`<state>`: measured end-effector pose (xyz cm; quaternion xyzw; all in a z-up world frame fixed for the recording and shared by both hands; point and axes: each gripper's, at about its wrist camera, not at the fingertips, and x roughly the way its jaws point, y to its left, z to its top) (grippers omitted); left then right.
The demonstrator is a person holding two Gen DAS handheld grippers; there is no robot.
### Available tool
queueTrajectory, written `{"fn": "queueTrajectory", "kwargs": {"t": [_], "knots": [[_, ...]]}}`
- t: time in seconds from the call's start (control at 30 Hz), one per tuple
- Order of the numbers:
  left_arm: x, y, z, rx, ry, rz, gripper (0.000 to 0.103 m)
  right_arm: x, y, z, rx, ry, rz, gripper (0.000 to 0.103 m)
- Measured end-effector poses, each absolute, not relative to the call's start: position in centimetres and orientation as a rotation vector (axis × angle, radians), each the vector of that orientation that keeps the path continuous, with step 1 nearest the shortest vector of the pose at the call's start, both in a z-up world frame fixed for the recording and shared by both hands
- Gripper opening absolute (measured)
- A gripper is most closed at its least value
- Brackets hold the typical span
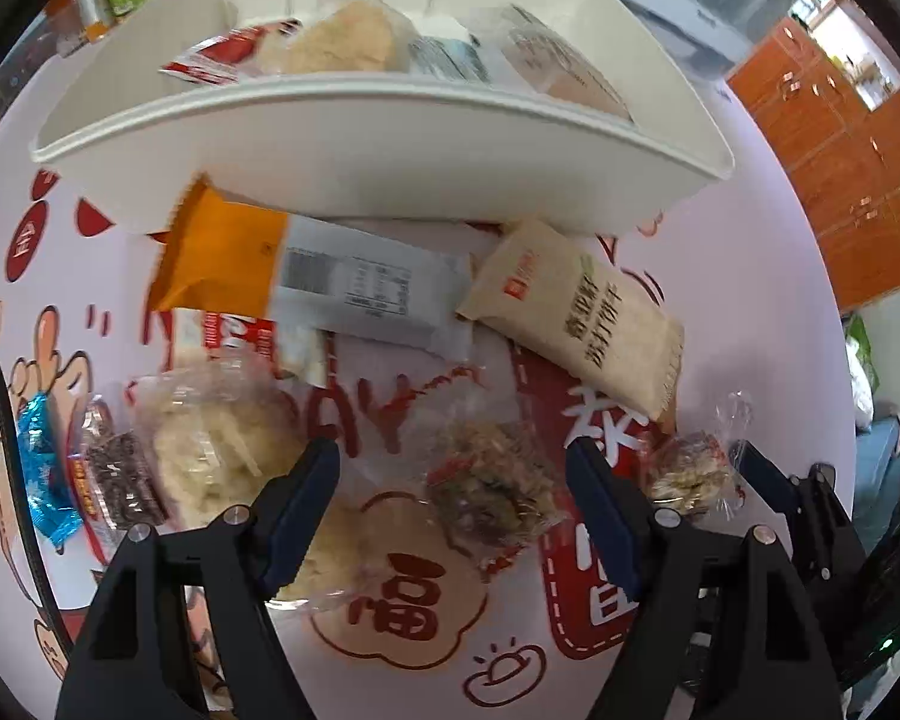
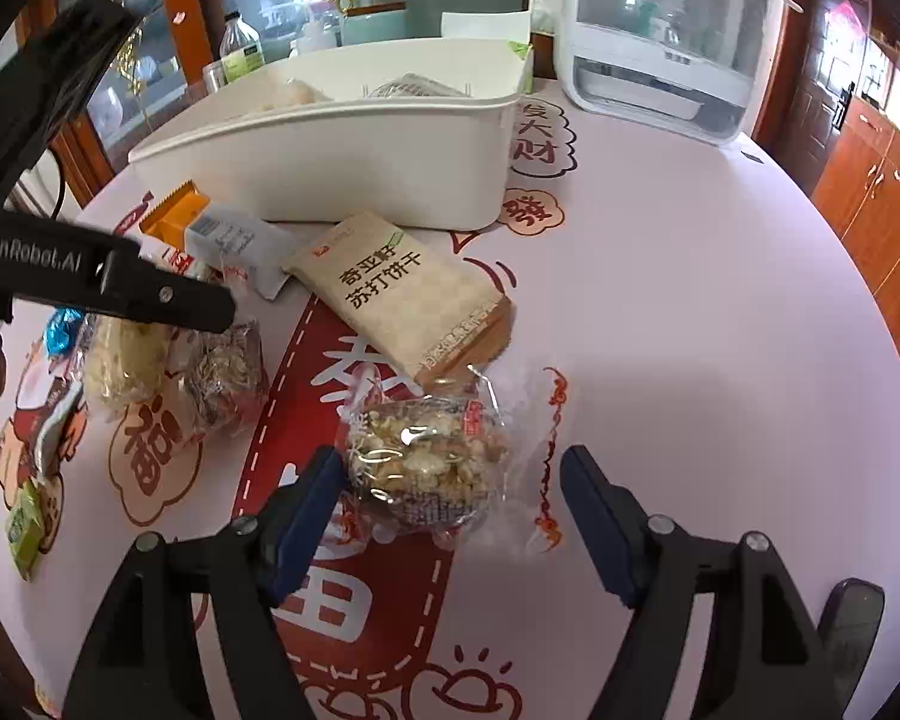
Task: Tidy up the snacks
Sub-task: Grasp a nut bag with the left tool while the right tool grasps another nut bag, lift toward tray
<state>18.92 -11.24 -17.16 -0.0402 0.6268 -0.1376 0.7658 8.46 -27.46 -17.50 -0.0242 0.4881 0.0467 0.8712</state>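
Left gripper (image 1: 453, 474): jaws spread wide, gripping nothing; a clear-wrapped dark seed-and-nut bar (image 1: 492, 492) lies between the fingers.
Loose snacks: an orange-and-white packet (image 1: 306, 267) and a beige cracker pack (image 2: 408, 291) lie near the white bin (image 2: 354, 150), on the near side.
White bin: at the far side of the printed tablecloth (image 2: 690, 330), already holding several snacks.
Right gripper (image 2: 450, 480): wide open, holding nothing; its left finger touches a clear-wrapped puffed nut cake (image 2: 426, 462) on the table between the fingers.

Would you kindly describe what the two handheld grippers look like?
Both the left gripper and the right gripper have matte black angular frames with silver rivets and dark blue padded jaws. The left one's body carries white "GenRobot.AI" lettering, and a black cable runs beside it.
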Motion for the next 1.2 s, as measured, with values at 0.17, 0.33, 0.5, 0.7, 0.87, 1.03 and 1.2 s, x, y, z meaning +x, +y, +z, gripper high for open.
{"fn": "queueTrajectory", "kwargs": {"t": [0.17, 0.33, 0.5, 0.7, 0.87, 1.03, 1.2], "knots": [[18.8, -13.3, -18.6, -0.022, 1.404, -0.309, 0.077, 9.5, -26.3, -18.8, -0.088, 1.086, 0.101, 0.077], [18.6, -14.8, -19.2, 0.079, 1.418, -0.334, 0.053, 10.3, -25.8, -18.4, -0.1, 1.088, 0.119, 0.051], [18.0, -14.3, -19.0, 0.065, 1.414, -0.345, 0.046, 10.2, -25.8, -18.2, -0.087, 1.105, 0.116, 0.043], [15.9, -11.8, -16.5, 0.047, 1.345, -0.363, 0.046, 9.0, -26.5, -17.3, 0.018, 1.09, 0.158, 0.043], [14.7, -9.7, -13.3, 0.036, 1.276, -0.383, 0.046, 7.5, -26.6, -15.6, 0.084, 1.049, 0.22, 0.042], [14.4, -7.5, -11.2, 0.025, 1.231, -0.371, 0.046, 6.9, -26.3, -14.2, 0.113, 1.043, 0.25, 0.042], [15.1, -6.3, -10.0, 0.001, 1.212, -0.355, 0.046, 7.6, -24.5, -13.0, 0.041, 1.043, 0.21, 0.042]]}}
